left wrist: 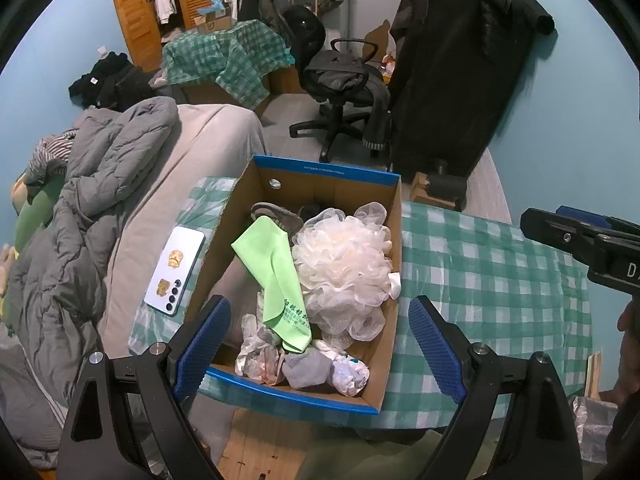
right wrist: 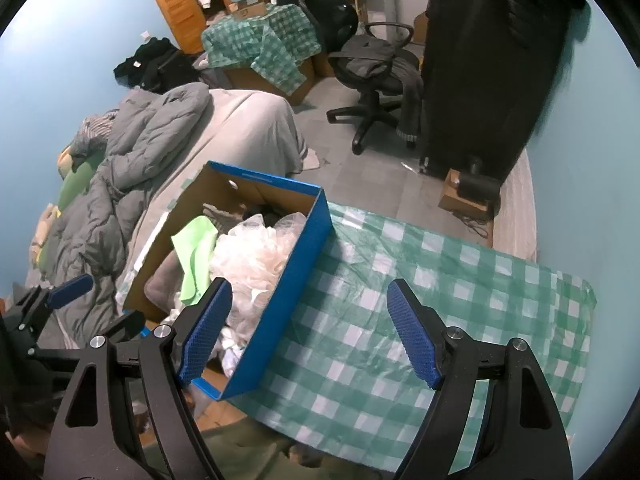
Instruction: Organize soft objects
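Holding both tools over the scene, we see our left gripper (left wrist: 320, 344) spread wide and empty above the near end of the blue cardboard box (left wrist: 344, 174). Our right gripper (right wrist: 308, 332) is likewise spread and empty, above the box's right wall and the green checked cloth (right wrist: 460, 280) on the tabletop. Inside the box lie a white mesh bath pouf (left wrist: 344, 264), a light green cloth (left wrist: 272, 264), a grey sock (left wrist: 306, 370) and crumpled white pieces. A white phone (left wrist: 175, 270) rests just left of the box.
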Demonstrator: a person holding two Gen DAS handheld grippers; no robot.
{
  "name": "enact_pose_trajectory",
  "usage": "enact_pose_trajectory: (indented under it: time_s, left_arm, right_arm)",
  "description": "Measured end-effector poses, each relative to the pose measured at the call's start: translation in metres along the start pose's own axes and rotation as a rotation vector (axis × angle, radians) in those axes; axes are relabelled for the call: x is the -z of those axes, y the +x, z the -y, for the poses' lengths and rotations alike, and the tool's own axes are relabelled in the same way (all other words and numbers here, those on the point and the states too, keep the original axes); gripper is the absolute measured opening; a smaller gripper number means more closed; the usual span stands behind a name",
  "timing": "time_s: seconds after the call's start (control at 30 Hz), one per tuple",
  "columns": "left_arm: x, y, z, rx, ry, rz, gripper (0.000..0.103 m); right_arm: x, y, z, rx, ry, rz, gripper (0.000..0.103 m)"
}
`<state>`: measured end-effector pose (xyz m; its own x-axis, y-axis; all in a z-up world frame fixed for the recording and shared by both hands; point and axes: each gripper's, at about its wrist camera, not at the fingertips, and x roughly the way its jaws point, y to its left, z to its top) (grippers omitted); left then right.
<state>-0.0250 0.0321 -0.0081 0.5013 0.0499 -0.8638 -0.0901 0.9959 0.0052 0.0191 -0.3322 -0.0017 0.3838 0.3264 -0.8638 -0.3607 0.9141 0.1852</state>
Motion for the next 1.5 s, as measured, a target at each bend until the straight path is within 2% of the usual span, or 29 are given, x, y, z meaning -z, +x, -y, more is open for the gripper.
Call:
enact_pose_trajectory:
  time_s: [1.5]
  left_arm:
    - [-0.0040,-0.0038,0.0056,-0.001,0.017,-0.005,0.092]
  right_arm:
    - [0.0060,-0.0042,-0.0049,-0.008,0.006,-0.009,0.079]
